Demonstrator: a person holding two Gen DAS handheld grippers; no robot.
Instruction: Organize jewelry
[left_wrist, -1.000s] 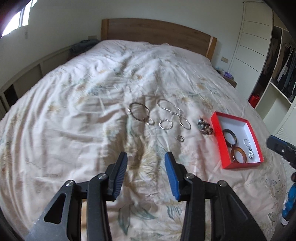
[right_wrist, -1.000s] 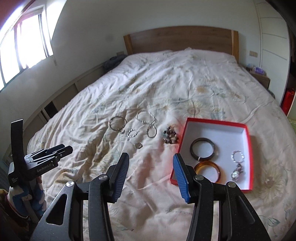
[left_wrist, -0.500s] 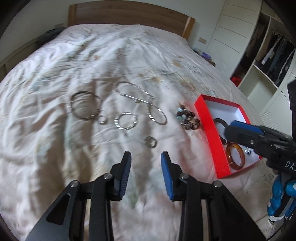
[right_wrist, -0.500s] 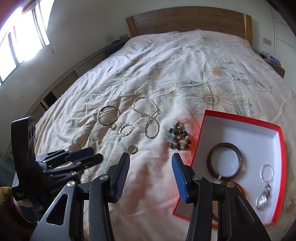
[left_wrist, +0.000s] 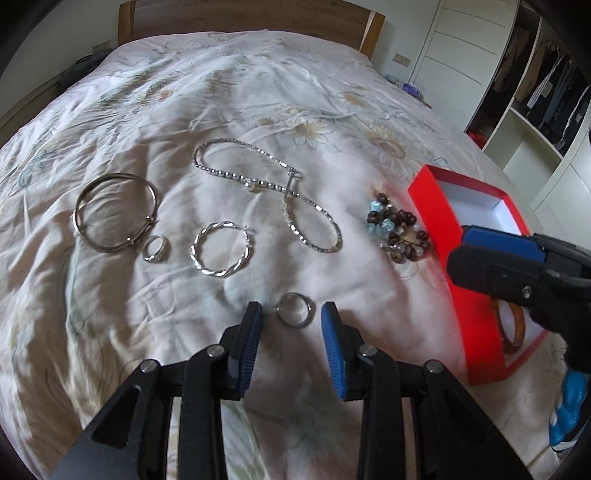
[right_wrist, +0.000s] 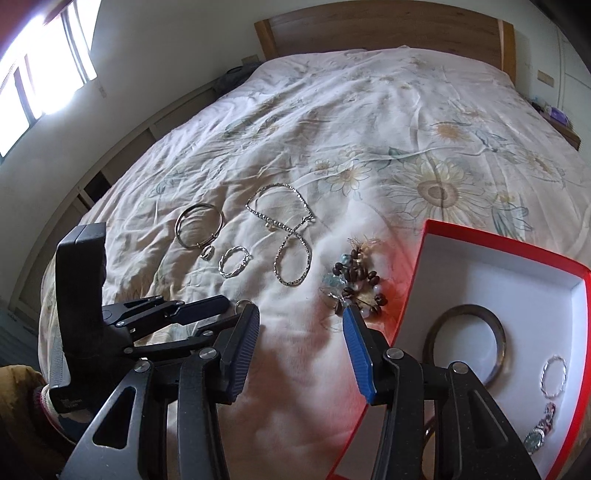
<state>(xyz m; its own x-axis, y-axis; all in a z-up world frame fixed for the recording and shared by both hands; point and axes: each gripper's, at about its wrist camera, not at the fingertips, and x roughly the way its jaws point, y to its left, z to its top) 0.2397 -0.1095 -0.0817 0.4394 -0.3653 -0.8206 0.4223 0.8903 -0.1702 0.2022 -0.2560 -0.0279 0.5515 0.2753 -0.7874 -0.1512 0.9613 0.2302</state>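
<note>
Lying flat on the bed, the small ring sits just ahead of your left tool, between its open, empty fingertips; the red box lies right of the ring, by your open, empty right tool.

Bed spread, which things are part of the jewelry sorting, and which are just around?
Job: ring, twisted hoop, bangle, chain necklace, beaded bracelet, red box.
Lying about: headboard, wardrobe clothes, window.
</note>
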